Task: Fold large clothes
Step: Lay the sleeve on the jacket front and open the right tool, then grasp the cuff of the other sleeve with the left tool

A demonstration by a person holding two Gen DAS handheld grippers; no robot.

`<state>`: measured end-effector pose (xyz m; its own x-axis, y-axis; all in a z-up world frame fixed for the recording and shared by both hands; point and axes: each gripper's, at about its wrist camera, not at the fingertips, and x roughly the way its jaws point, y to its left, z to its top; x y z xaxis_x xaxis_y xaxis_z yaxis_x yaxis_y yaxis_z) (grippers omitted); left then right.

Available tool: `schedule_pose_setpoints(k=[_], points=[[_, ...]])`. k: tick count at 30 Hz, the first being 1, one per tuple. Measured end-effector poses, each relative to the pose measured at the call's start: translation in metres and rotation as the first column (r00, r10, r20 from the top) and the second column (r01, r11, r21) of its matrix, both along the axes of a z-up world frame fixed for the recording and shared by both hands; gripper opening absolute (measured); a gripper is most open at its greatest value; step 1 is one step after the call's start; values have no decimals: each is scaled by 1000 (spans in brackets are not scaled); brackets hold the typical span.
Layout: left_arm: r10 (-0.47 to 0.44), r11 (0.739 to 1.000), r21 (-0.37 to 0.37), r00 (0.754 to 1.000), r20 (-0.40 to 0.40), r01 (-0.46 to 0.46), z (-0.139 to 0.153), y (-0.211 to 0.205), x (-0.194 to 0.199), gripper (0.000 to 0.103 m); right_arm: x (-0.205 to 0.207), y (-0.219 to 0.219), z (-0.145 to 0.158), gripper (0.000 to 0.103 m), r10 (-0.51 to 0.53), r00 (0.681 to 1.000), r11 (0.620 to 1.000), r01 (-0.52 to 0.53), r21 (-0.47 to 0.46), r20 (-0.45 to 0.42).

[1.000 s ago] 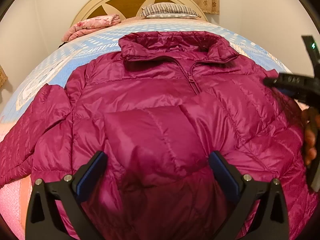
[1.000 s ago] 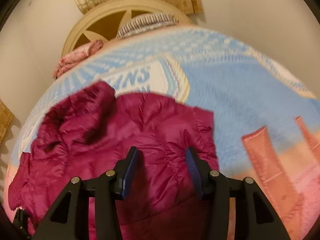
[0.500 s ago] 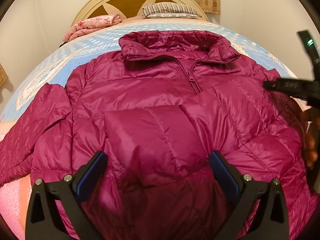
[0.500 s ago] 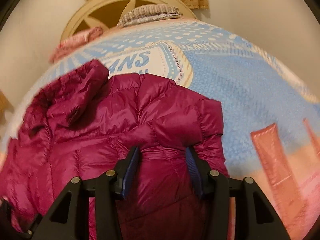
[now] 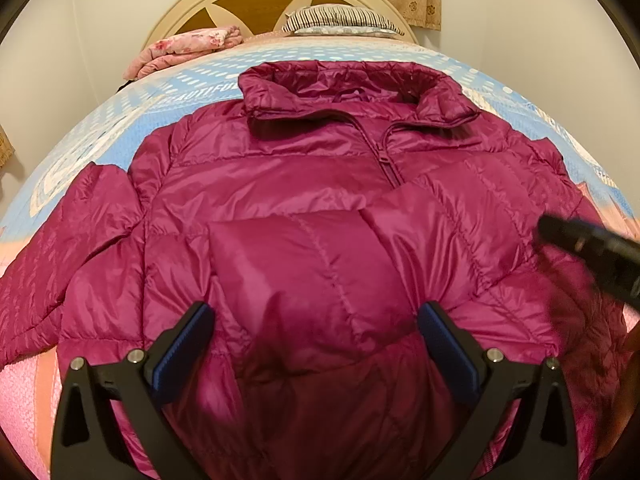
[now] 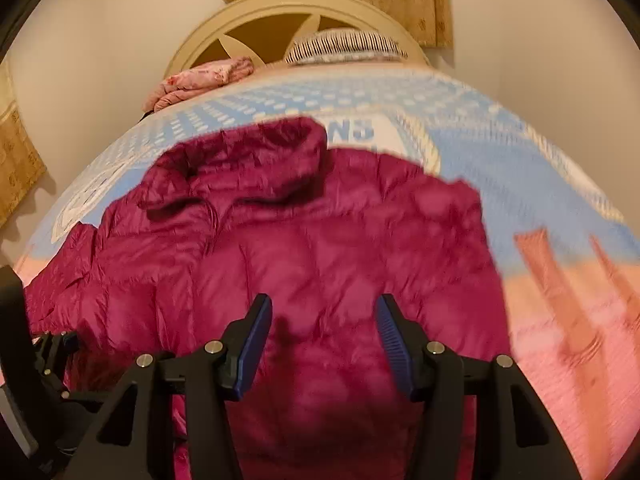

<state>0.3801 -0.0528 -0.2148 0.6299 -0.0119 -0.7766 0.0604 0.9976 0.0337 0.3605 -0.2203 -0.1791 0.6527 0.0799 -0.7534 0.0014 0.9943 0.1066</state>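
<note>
Your magenta jacket (image 5: 304,216) lies face-up on the bed (image 5: 120,120), hem cut off below, right-wrist view blurred; your left gripper (image 5: 314,344) gapes empty above it, and your right gripper (image 6: 324,344), jaws just widening, grips nothing.

Both grippers over the jacket, jaws apart, nothing clamped.

L gripper (image 5: 316,344): angled down, jaws set wide, blue pads (image 5: 182,350) clear of the fabric betw. them; no grip seen. R gripper (image 6: 325,346): also angled down, jaws have just been opening, now abt half spread; fabric lies under and betw. the pads (image 6: 394,346), no pinch visible. R view blurred. R gripper body shows as a dark blurred bar at right edge of L view; L gripper frame shows at lower left edge of R view.
</note>
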Motion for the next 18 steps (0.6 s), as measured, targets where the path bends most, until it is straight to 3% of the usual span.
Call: schedule_pose_setpoints(k=[7, 12, 18], points=[[0, 1000, 0, 1000, 0, 0, 0, 0, 0, 103, -2, 2, -22, 58, 5, 1000, 1000, -5, -10, -22], [0, 1000, 0, 1000, -3, 0, 0, 0, 0, 103, 0, 11, -26, 63, 18, 999, 997, -21, -73, -31], [-9, 999, -51, 999, -31, 7, 7, 11, -7, 103, -1, 10, -29, 64, 21, 999, 997, -23, -74, -26]])
